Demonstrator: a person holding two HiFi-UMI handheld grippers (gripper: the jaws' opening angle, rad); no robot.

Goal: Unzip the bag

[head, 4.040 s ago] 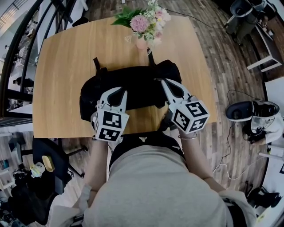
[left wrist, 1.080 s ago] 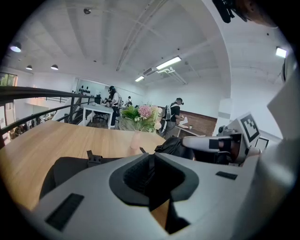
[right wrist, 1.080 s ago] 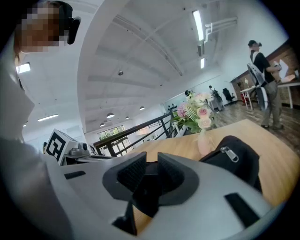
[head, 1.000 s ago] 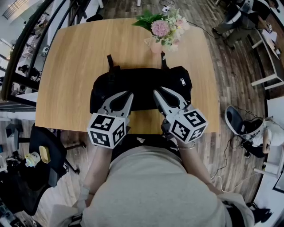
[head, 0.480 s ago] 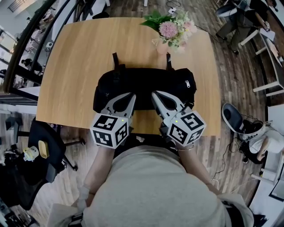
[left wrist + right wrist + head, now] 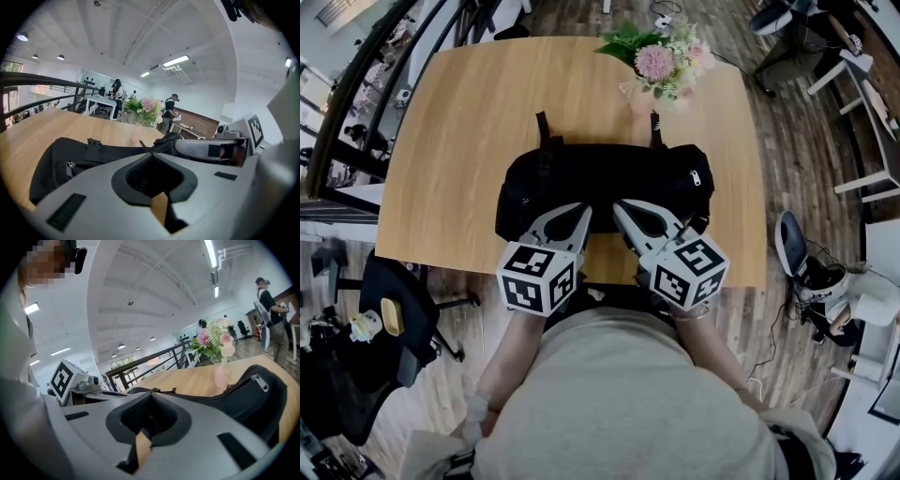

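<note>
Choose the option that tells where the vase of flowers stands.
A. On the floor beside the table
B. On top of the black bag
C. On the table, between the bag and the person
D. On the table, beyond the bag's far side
D: in the head view the vase of flowers stands on the wooden table past the far side of the black bag.

black bag (image 6: 581, 173), tan table (image 6: 459, 122), pink flowers (image 6: 655, 62)
</note>
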